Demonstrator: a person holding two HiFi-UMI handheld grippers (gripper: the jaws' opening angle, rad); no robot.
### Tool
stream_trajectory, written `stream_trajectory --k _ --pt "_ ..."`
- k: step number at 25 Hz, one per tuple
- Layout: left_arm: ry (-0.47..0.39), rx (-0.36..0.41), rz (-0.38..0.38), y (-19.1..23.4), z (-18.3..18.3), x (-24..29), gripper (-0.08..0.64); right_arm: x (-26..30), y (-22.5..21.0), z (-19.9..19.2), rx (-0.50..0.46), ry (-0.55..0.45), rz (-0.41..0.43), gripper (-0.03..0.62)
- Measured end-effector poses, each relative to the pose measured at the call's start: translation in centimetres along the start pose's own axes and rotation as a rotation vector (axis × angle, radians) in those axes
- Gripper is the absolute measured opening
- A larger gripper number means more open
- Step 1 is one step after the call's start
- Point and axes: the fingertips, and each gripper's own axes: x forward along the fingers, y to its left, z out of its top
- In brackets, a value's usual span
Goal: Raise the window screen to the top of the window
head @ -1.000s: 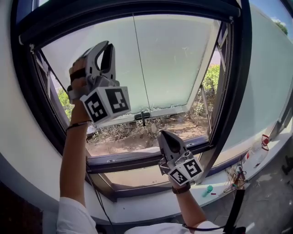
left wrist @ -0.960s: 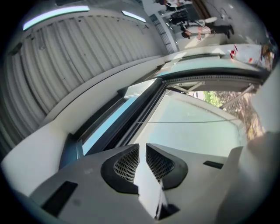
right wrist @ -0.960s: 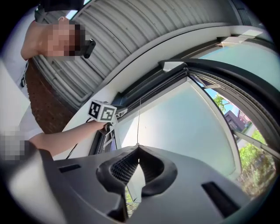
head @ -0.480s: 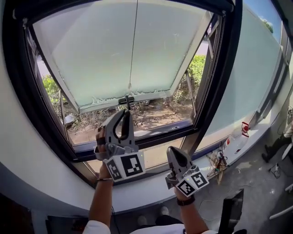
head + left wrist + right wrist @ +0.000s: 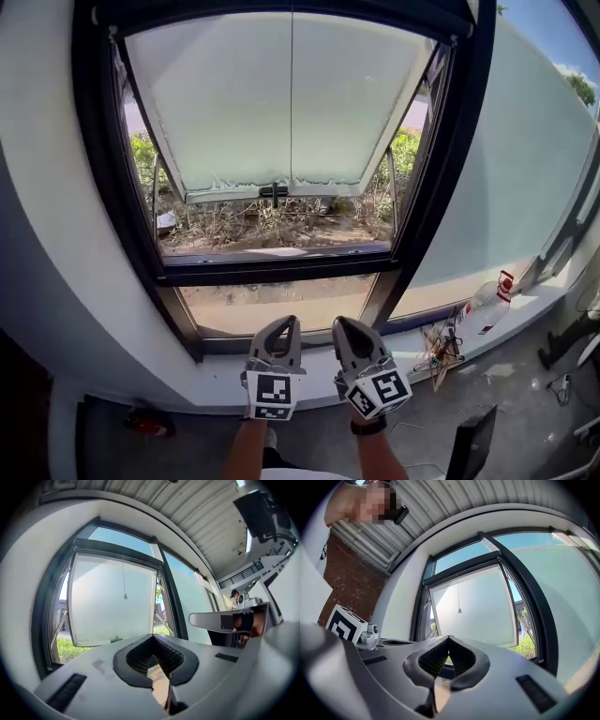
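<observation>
The window has a dark frame, and its frosted pane is tilted outward. A dark bar that looks like the rolled-up screen lies along the top of the opening; a thin pull cord hangs from it down the middle. That cord's bead shows in the left gripper view and in the right gripper view. Both grippers are low, below the sill and far from the cord. My left gripper is shut and has just closed fully on nothing. My right gripper is shut and empty.
A black window handle sits at the tilted pane's lower edge. A bottle and tangled wires lie on the sill at the right. A large fixed pane is to the right. A dark panel stands at lower right.
My left gripper has dropped from high in front of the window to below the sill. The right gripper has also sunk a little. The view now shows the window more squarely.
</observation>
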Motion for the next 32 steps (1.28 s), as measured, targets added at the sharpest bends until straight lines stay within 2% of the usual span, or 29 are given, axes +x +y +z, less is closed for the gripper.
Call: stream_trajectory --k 2,6,8,13,21,25,32 --pt "0.029 -0.037 0.018 -3.2 -0.9 -2.1 0.002 -4.2 0.3 -1.1 0.008 0.052 -0.001 -0.009" --pt "0.1 -0.007 0.063 -8.9 -3.7 -5.3 0.002 -11.2 -1.9 -5.9 0.108 0.201 -0.075 -0.009" --pt "0.135 -0.023 0.076 -10.2 -4.5 -7.2 0.002 -13.3 -2.3 -6.4 0.132 0.227 -0.092 -0.009" --pt "0.127 -0.088 0.124 -9.1 -3.3 -9.8 0.002 -14.0 -0.7 -3.0 0.068 0.155 -0.059 -0.009" --pt "0.104 -0.022 0.133 -6.4 -1.3 -12.0 0.002 -11.2 3.2 -0.3 0.037 0.086 -0.015 -0.009" --pt "0.112 -0.013 0.145 -3.7 -1.4 -13.3 0.002 -9.1 6.0 -0.6 0.046 0.087 0.006 -0.009" --pt "0.107 -0.024 0.139 -0.8 -2.2 -14.6 0.002 -6.5 10.5 -2.0 -0.014 0.133 0.064 -0.009"
